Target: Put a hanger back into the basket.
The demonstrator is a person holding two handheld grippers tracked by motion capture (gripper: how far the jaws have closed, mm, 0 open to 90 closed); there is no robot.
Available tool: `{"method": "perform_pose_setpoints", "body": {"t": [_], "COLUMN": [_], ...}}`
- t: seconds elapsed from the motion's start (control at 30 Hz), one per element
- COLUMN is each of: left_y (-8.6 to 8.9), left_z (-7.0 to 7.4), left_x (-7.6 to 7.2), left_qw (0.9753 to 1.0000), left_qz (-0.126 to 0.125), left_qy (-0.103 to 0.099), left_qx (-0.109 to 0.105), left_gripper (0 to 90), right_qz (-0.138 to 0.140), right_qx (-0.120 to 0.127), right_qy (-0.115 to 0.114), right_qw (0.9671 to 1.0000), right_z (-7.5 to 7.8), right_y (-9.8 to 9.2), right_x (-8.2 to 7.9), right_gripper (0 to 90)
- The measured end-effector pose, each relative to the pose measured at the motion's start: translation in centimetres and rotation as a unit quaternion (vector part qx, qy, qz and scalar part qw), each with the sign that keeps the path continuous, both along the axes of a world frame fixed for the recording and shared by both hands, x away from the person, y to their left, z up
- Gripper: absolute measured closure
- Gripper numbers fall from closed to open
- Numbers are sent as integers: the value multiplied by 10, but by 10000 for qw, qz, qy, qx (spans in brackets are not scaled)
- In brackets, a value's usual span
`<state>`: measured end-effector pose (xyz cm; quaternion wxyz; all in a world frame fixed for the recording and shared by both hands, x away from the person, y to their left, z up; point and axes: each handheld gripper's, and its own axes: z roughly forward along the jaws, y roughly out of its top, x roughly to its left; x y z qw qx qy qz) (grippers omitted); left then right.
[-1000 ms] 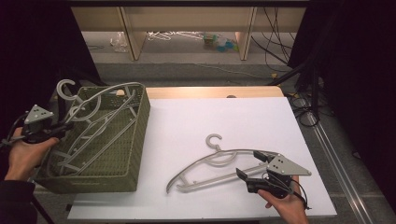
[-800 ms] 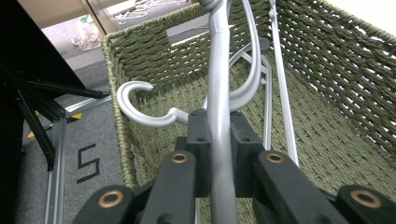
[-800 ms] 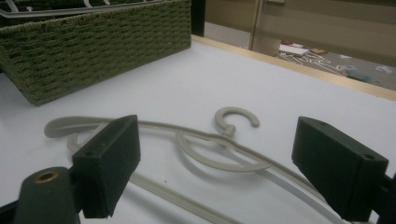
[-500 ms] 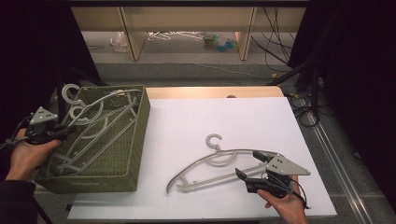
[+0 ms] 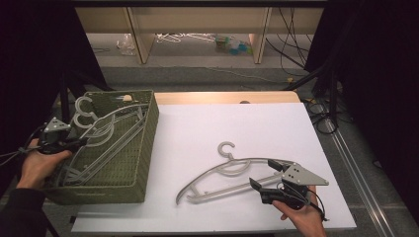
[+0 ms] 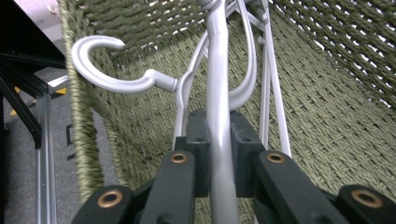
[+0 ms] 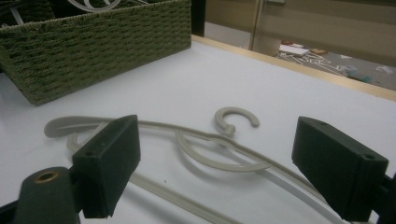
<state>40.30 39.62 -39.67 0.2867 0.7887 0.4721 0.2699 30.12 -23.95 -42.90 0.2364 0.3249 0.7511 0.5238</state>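
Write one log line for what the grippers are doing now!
left gripper: shut on hanger in basket | right gripper: open over table hanger

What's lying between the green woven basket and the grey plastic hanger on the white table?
Nothing: in the high view, only bare white table separates the green woven basket from the grey plastic hanger.

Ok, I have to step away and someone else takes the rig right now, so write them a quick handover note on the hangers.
Left gripper: shut on a grey hanger, held inside the green woven basket; not yet let go.
Right gripper: open, fingers on either side of the beige hanger's end, apart from it.
That beige hanger lies flat on the white table.
Done: several hangers in the basket.
Left: release the grey one, then probably grip the beige one and move it to the basket.
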Motion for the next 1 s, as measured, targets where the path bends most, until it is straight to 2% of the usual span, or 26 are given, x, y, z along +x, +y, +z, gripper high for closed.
{"method": "perform_pose_setpoints", "body": {"t": [0.13, 0.17, 0.23, 0.3, 0.33, 0.4, 0.43, 0.47, 0.5, 0.53, 0.57, 0.67, 0.7, 0.73, 0.77, 0.8, 0.83, 0.87, 0.9, 1.0], "left_y": [-1, -2, -4, -7, -8, -8, -5, -7, -6, -4, -5, -8, -11, -14, -17, -21, -26, -33, -36, -52], "left_z": [-5, -6, -8, -11, -14, -17, -18, -19, -20, -20, -18, -8, -3, 0, 2, 5, 9, 13, 16, 23], "left_x": [3, 4, 6, 7, 9, 10, 13, 10, 10, 11, 8, 3, 1, 0, -1, -3, -4, -6, -7, -11], "left_qw": [9998, 9997, 9995, 9988, 9981, 9976, 9978, 9968, 9968, 9971, 9969, 9975, 9980, 9982, 9981, 9985, 9987, 9988, 9993, 9994], "left_qz": [159, 183, 200, 312, 374, 420, 207, 431, 392, 322, 564, 648, 610, 590, 601, 527, 481, 394, 299, 76], "left_qy": [149, 166, 249, 362, 429, 478, 497, 593, 614, 569, 487, 269, 170, 134, 85, 19, -67, -119, -101, -163], "left_qx": [-23, 21, 82, 127, 215, 276, 382, 306, 323, 394, 238, 0, 23, 8, -76, -118, -176, -250, -208, -311], "left_gripper": [808, 807, 805, 802, 799, 778, 775, 753, 721, 681, 638, 611, 592, 570, 557, 550, 536, 522, 496, 434], "right_qz": [15, 18, 14, 6, 10, 13, 2, -7, -4, 1, 2, 1, 3, 14, 4, 24, 21, -11, -12, 15], "right_qx": [10, 16, -17, 10, -7, 7, 19, 18, 21, 7, 7, 8, 36, 18, 43, -18, 4, 39, 37, 12], "right_qy": [-9, 105, 3, -12, 7, -3, -21, -20, -21, -2, -5, -2, 97, 17, 75, 2, 82, 61, 71, -5], "right_qw": [10000, 9999, 10000, 10000, 10000, 10000, 10000, 10000, 10000, 10000, 10000, 10000, 9999, 10000, 10000, 10000, 10000, 10000, 10000, 10000], "right_z": [1, 1, 1, 0, 1, 1, 0, 0, 0, 0, 0, 0, 0, 0, 0, 0, 0, 0, 0, 1], "right_y": [0, 0, 0, 0, 0, 0, 0, 0, 0, 0, 0, 0, 1, 1, 2, 1, 1, 2, 1, 0], "right_x": [-1, -2, -1, -1, -1, -1, 0, 0, 0, 0, 0, 0, -1, 0, -1, 0, -1, -1, -1, -1], "right_gripper": [163, 163, 164, 163, 163, 164, 163, 163, 163, 163, 163, 163, 163, 163, 163, 164, 163, 164, 163, 163]}}
